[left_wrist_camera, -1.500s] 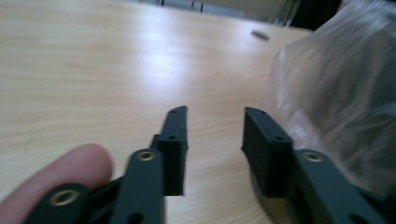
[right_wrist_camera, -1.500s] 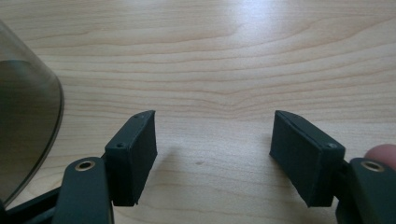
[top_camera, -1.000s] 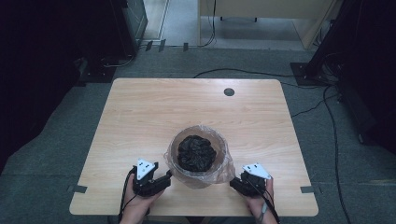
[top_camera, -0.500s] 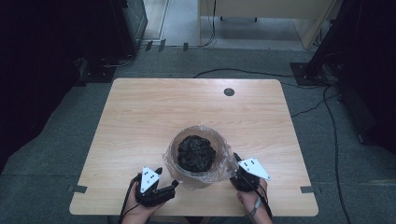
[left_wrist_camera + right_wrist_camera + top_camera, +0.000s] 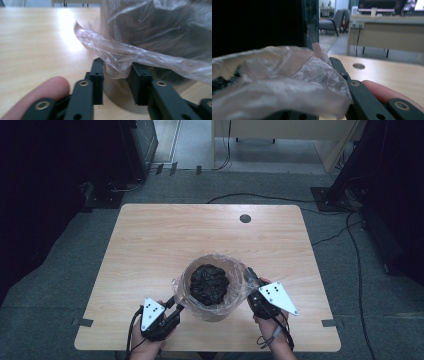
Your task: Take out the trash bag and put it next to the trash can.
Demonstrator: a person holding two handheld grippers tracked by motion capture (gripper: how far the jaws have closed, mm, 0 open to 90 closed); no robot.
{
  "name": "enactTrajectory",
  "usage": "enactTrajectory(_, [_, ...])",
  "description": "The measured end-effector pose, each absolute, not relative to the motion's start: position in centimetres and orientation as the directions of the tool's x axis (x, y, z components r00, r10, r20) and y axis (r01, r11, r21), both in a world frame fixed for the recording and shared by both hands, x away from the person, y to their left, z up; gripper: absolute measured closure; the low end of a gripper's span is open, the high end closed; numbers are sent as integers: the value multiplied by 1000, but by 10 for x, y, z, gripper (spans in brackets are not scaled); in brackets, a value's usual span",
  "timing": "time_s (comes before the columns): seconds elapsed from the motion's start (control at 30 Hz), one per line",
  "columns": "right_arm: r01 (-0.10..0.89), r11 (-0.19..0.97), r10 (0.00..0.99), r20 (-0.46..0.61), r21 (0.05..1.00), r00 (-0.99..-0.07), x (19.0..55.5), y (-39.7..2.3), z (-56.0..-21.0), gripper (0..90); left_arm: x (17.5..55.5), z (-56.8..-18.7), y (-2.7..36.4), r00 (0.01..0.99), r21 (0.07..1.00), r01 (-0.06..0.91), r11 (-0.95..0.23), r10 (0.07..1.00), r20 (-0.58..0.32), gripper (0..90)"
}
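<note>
A round grey bin [image 5: 214,313] stands near the table's front edge, lined with a clear plastic bag [image 5: 239,268] and holding a dark crumpled mass [image 5: 210,284]. My left gripper [image 5: 176,303] is at the bin's lower left. In the left gripper view it [image 5: 117,72] is open, its jaws on either side of a hanging flap of the bag [image 5: 125,58]. My right gripper [image 5: 250,273] is at the bin's right rim. In the right gripper view it [image 5: 323,66] looks shut on a bunched fold of the bag [image 5: 312,72], which hides one jaw.
The wooden table [image 5: 150,245] has a round cable hole [image 5: 245,218] at the back. Cables [image 5: 280,199] run over the grey floor behind it, next to dark cabinets [image 5: 140,140] and a desk [image 5: 387,32]. A fingertip [image 5: 50,88] rests beside my left jaws.
My right gripper has moved forward along the bin's right side to the bag's rim. My left gripper has turned in toward the bin, its jaws now around the bag's flap.
</note>
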State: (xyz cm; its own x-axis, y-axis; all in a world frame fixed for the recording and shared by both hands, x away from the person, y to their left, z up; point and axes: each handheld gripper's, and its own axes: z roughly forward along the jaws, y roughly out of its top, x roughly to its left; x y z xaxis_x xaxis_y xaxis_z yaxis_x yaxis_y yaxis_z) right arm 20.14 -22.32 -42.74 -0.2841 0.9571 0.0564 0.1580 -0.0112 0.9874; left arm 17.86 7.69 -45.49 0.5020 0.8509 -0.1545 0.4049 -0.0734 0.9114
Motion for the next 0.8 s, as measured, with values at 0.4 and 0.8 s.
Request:
enactTrajectory(0.4, [81, 69, 926, -33, 994, -376, 210, -193, -397, 900, 192, -414, 87, 468, 947, 318, -50, 877, -111, 900])
enactTrajectory(0.8, [56, 140, 836, -87, 989, -541, 205, -155, -379, 897, 203, -379, 52, 686, 975, 215, -54, 719, -112, 900])
